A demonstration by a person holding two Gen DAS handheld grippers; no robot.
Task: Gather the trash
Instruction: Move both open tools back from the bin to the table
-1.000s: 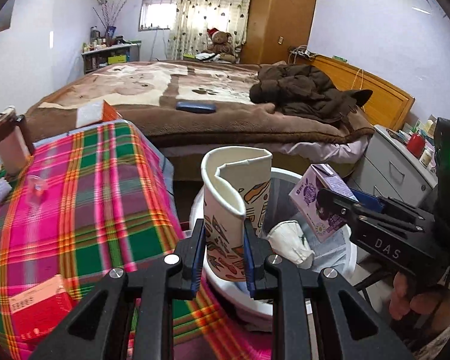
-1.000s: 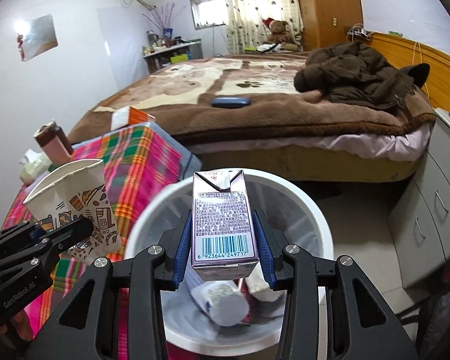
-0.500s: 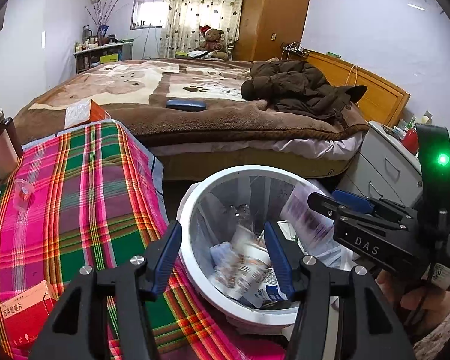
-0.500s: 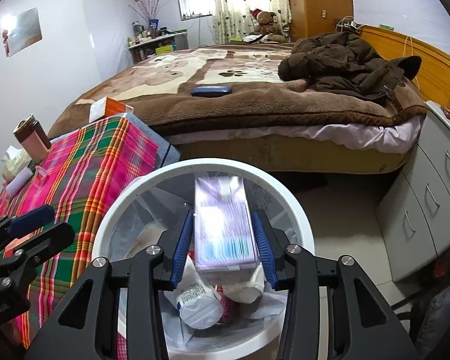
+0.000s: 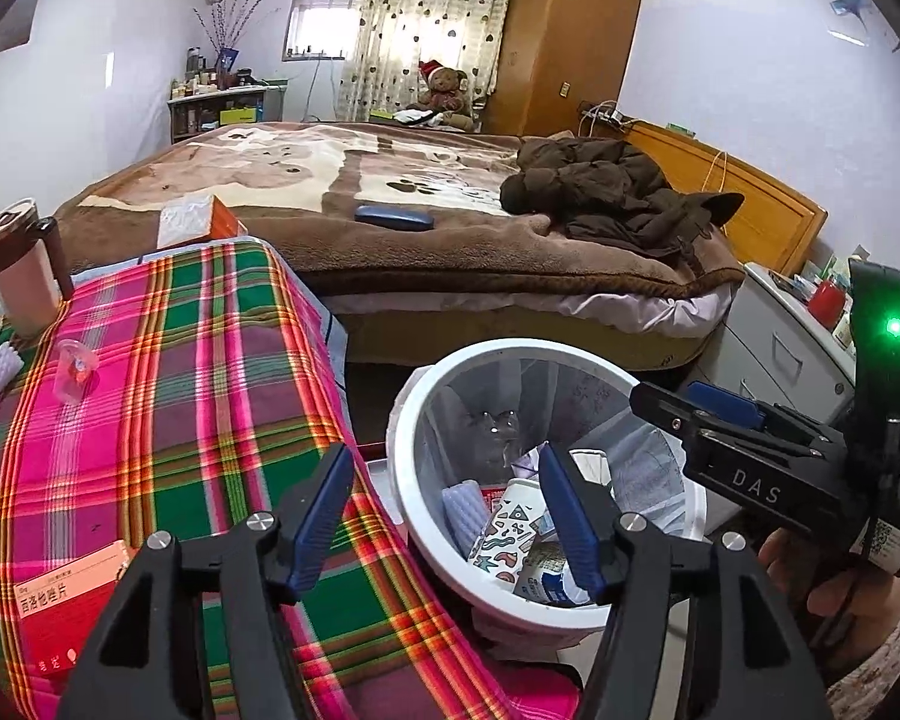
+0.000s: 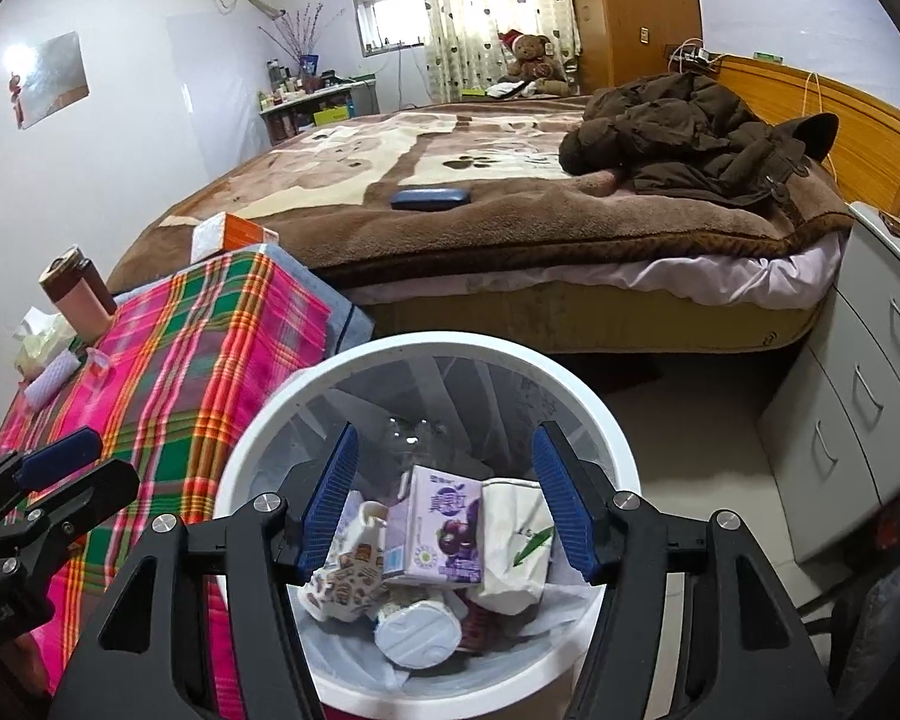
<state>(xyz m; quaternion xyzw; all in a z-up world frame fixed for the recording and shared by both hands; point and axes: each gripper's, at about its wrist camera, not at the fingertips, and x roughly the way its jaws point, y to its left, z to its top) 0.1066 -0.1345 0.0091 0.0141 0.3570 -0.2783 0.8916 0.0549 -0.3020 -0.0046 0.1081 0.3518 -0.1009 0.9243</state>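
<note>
**Operator:** What risks apply from this position?

**Technician:** Both grippers hang over the white trash bin (image 6: pixel 621 450), which stands just beside the plaid-covered table (image 5: pixel 168 396). A careless sideways swing toward the table could catch the bin rim and tip it, spilling the contents. In my judgement, the pill box (image 5: pixel 60 606) and the small clear cup (image 5: pixel 75 369) remain to be checked as trash.

**Operator:** Finger status?

**Technician:** The left gripper (image 5: pixel 447 519) has its jaws parted and opening, with nothing between the pads. The patterned paper cup (image 5: pixel 507 531) lies below in the bin. The right gripper (image 6: pixel 447 501) is likewise opening and empty. The purple drink carton (image 6: pixel 444 531) rests on the pile beneath it, untouched.
</note>
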